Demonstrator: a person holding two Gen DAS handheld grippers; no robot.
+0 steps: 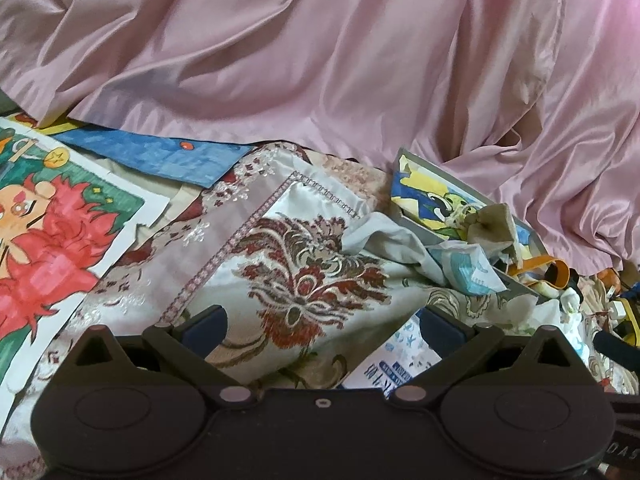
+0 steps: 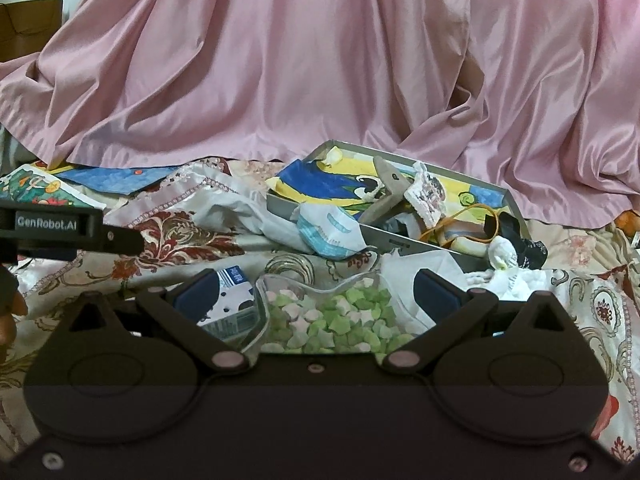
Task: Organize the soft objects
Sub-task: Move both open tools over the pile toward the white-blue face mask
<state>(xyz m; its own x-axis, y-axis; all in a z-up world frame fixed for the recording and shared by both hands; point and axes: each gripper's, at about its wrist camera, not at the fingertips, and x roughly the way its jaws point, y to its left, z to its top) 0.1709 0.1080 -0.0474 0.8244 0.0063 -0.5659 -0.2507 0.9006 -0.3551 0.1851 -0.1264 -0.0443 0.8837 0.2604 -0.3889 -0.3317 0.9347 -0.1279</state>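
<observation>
Right wrist view: right gripper point(image 2: 316, 292) fingers spread, empty, over glass dish point(image 2: 320, 312) of paper stars.
Left gripper point(image 1: 322, 326): fingers spread above floral cloth point(image 1: 308, 276).
Soft clutter: face mask point(image 2: 332, 234) against tray point(image 2: 384, 240).
Risk: snagged cloth could tip the dish.

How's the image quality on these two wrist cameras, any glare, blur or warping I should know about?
Left wrist view: soft, even light; sheen on the pink satin drape; dark fisheye vignette in the top right corner; the red-haired drawing is stretched at the left edge. Right wrist view: similar sheen on the drape; the clear bowl of paper stars looks slightly soft; corners bend.
</observation>
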